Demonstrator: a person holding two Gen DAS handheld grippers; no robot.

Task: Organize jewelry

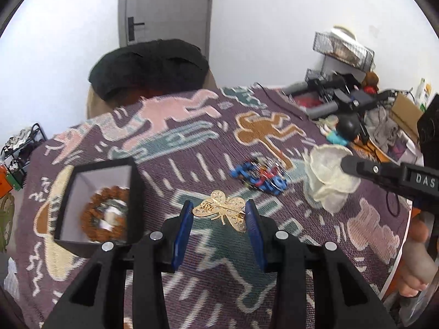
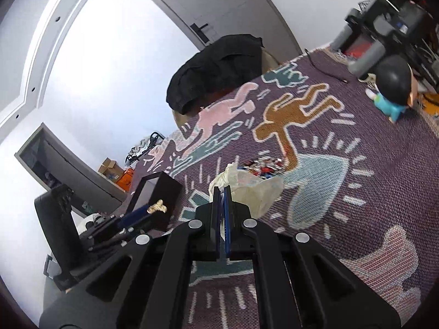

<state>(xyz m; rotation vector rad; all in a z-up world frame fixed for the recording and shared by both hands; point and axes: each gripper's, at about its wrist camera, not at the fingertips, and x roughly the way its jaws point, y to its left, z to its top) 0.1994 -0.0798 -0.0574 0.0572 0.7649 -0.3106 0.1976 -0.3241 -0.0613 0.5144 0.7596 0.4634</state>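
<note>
Blue pads of the left gripper [image 1: 219, 213] clamp a gold butterfly brooch [image 1: 223, 211] above the patterned cloth [image 1: 274, 274], right of the open black box [image 1: 131, 192]. Right gripper [image 2: 221, 192] is closed on a cream gauze pouch [image 2: 252, 189] that half hides a blurred blue-and-red jewelry pile [image 1: 260, 178].

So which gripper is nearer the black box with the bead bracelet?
Left. The left gripper, holding the gold brooch, is beside the black box; the right gripper grips the cream pouch farther off.

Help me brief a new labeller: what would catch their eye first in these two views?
Likely the gold butterfly brooch, held between the left gripper's blue fingers above the patterned cloth. To its left sits an open black box with a brown bead bracelet inside. At right, the right gripper is shut on a cream gauze pouch.
</note>
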